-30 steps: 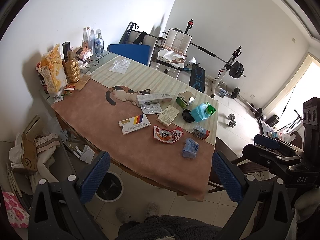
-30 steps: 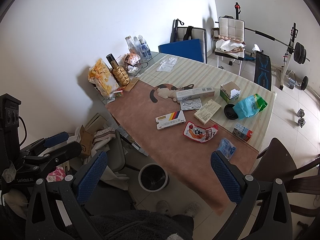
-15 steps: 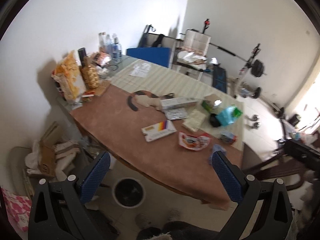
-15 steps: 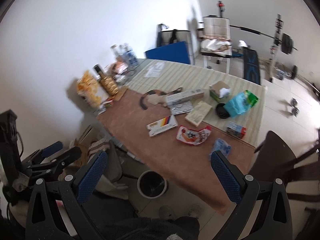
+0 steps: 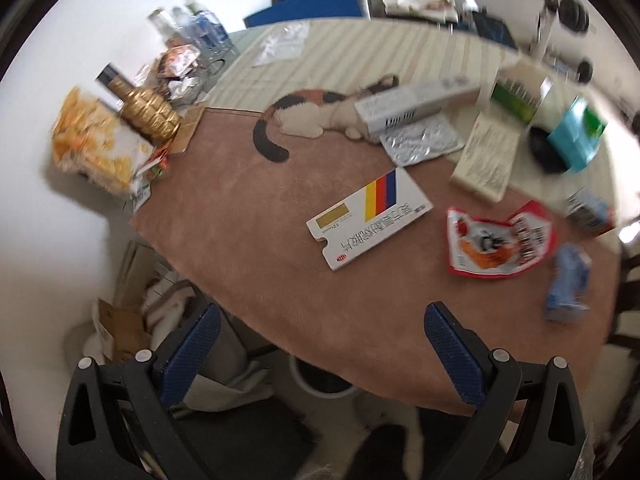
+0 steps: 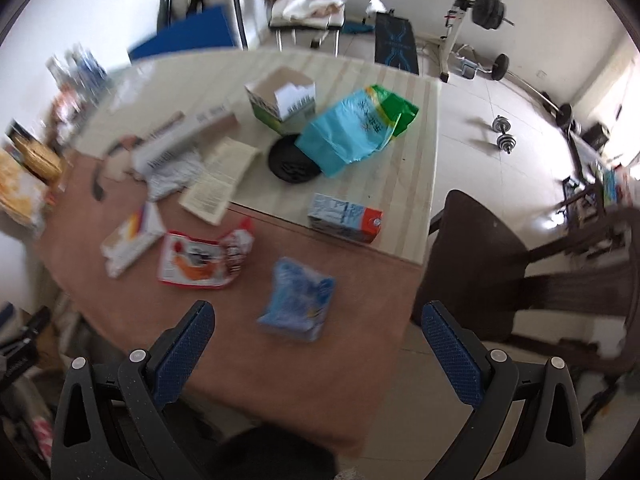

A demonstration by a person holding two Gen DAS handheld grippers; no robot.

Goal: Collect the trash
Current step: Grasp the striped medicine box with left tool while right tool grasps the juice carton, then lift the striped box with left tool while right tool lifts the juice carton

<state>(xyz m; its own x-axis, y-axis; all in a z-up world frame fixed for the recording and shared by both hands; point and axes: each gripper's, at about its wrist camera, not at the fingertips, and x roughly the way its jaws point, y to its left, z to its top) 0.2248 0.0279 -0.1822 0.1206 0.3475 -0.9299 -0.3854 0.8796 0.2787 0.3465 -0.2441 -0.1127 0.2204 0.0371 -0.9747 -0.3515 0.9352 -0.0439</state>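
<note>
Litter lies across the table point(image 5: 248, 216). A white flat box with coloured stripes point(image 5: 368, 224) sits just ahead of my open left gripper point(image 5: 320, 344). A red snack wrapper point(image 5: 500, 240) and a crumpled blue packet point(image 5: 568, 284) lie to its right. In the right wrist view the blue packet point(image 6: 296, 300) is just beyond my open right gripper point(image 6: 316, 340), with the red wrapper point(image 6: 200, 256), a small carton point(image 6: 344, 218) and a teal bag point(image 6: 356, 132) farther off. Both grippers hold nothing.
A white bin point(image 5: 320, 380) shows under the table's near edge. Bottles and a snack bag point(image 5: 96, 148) crowd the far left corner. A dark chair point(image 6: 480, 264) stands right of the table. Gym gear point(image 6: 480, 12) fills the floor beyond. Cardboard point(image 5: 124, 324) lies at left.
Both grippers have moved forward and down toward the table; the litter looms larger. The right one has swung toward the blue packet. Both stay open.
</note>
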